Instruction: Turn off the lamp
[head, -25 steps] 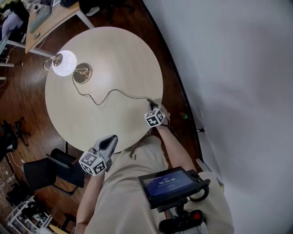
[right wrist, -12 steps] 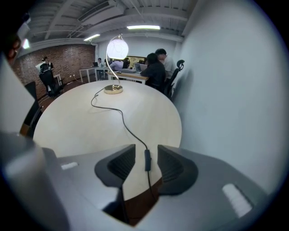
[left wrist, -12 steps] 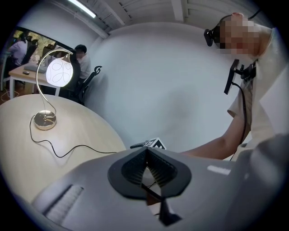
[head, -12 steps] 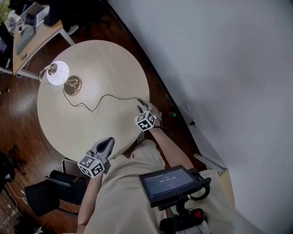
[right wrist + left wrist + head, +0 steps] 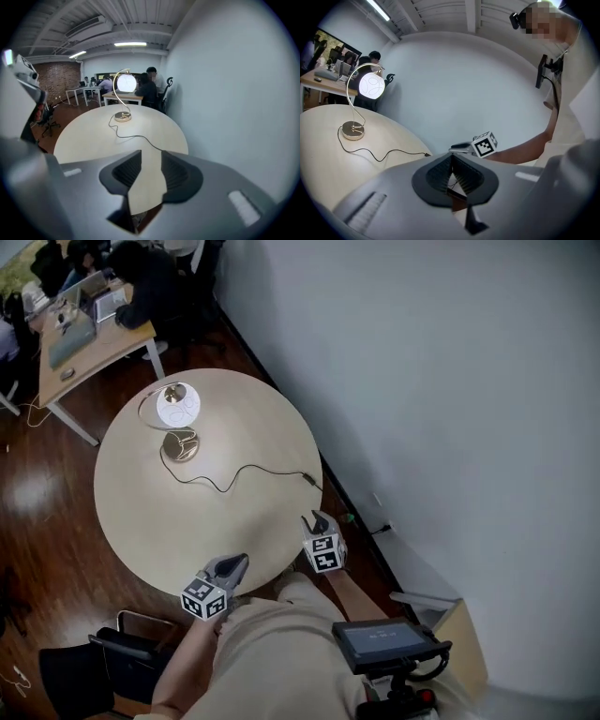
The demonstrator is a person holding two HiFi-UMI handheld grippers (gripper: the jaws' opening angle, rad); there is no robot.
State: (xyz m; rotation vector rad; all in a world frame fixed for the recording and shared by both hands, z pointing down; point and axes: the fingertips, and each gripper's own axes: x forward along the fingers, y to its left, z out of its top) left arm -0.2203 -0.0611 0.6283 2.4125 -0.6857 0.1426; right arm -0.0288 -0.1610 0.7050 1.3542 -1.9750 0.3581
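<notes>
A lamp with a glowing white globe on a curved gold stem and round base stands at the far side of the round table. Its black cord runs to a small end piece near the table's right edge. My right gripper hovers off that edge, short of the end piece. Its jaws have just been opening wide, then eased in slightly, and nothing is between them. The left gripper sits at the near edge, shut and empty. The globe still shines.
A white wall runs close along the table's right side. A desk with laptops and seated people stands beyond the table. A black chair is at the lower left, on dark wood floor.
My right gripper has let go of the cord's end piece, opened, and risen back off the table edge. The left gripper has shifted sideways. The lamp stays lit.
</notes>
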